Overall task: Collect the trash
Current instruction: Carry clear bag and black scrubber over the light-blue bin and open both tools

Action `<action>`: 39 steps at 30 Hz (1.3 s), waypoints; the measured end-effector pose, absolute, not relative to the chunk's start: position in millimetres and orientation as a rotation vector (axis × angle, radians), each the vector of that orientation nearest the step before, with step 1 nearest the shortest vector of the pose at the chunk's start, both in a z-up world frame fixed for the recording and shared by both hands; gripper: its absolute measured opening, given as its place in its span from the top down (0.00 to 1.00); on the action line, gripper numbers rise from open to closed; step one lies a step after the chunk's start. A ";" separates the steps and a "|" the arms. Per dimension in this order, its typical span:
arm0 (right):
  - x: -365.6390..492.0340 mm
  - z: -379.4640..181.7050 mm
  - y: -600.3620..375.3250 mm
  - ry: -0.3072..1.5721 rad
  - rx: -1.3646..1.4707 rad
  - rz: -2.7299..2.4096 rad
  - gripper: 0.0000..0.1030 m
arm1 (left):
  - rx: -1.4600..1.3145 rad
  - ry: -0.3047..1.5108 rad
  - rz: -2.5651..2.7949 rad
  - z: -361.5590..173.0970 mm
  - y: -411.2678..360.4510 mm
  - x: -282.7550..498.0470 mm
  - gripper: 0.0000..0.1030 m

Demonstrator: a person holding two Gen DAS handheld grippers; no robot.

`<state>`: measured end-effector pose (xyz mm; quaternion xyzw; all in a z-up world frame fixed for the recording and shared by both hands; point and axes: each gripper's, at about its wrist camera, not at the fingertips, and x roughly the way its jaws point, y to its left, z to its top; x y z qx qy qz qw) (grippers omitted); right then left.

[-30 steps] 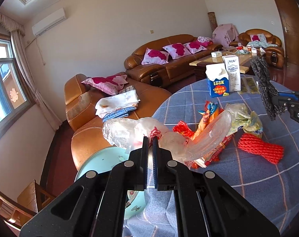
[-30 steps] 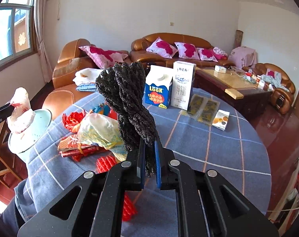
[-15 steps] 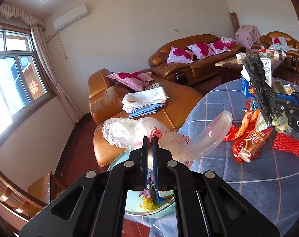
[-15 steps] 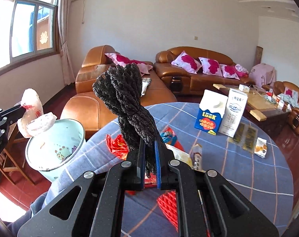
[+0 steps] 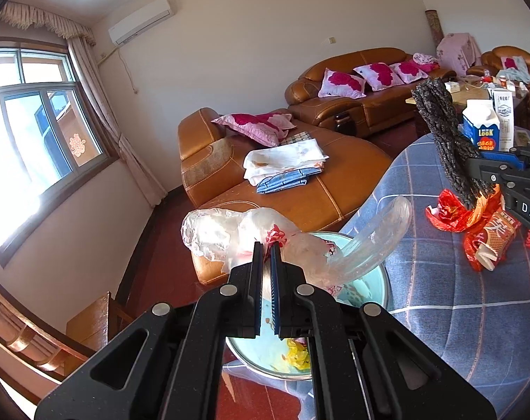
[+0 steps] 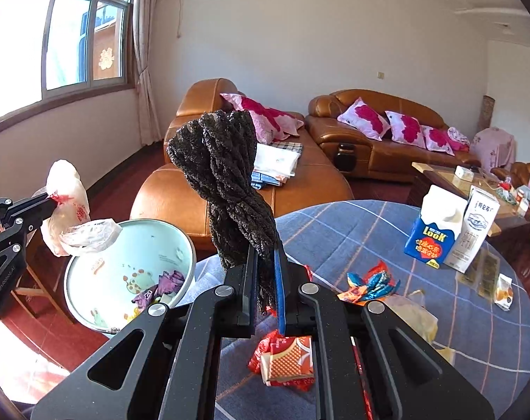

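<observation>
Since one second ago, both tongs have swung from over the surface toward the bin beside it. The left tongs grip a clear plastic bag above the bin's rim; the right tongs grip a black mesh bundle over the surface edge. Centre each item over the bin opening before releasing; light plastic probably drifts, so release low.
</observation>
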<state>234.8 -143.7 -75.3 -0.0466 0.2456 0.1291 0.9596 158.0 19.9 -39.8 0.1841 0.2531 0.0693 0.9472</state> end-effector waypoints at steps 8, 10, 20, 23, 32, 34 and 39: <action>246.2 -82.3 -120.4 0.506 -0.122 0.296 0.91 | 0.368 0.538 0.189 -43.0 37.9 164.6 0.96; 248.6 -83.9 -116.1 0.508 -0.128 0.306 0.91 | 0.365 0.549 0.196 -44.9 41.9 166.8 0.96; 255.7 -90.9 -98.5 0.524 -0.157 0.340 0.91 | 0.371 0.568 0.220 -49.6 50.3 172.7 0.96; 257.7 -92.7 -94.3 0.529 -0.165 0.348 0.91 | 0.372 0.574 0.225 -51.6 54.6 174.8 0.96; 261.3 -97.3 -84.6 0.537 -0.183 0.363 0.91 | 0.371 0.584 0.236 -53.3 61.5 175.7 0.96; 261.4 -98.4 -83.0 0.538 -0.186 0.366 0.91 | 0.371 0.584 0.237 -53.1 61.6 175.9 0.96; 262.5 -100.3 -79.2 0.541 -0.194 0.374 0.91 | 0.375 0.583 0.244 -54.2 63.0 176.7 0.96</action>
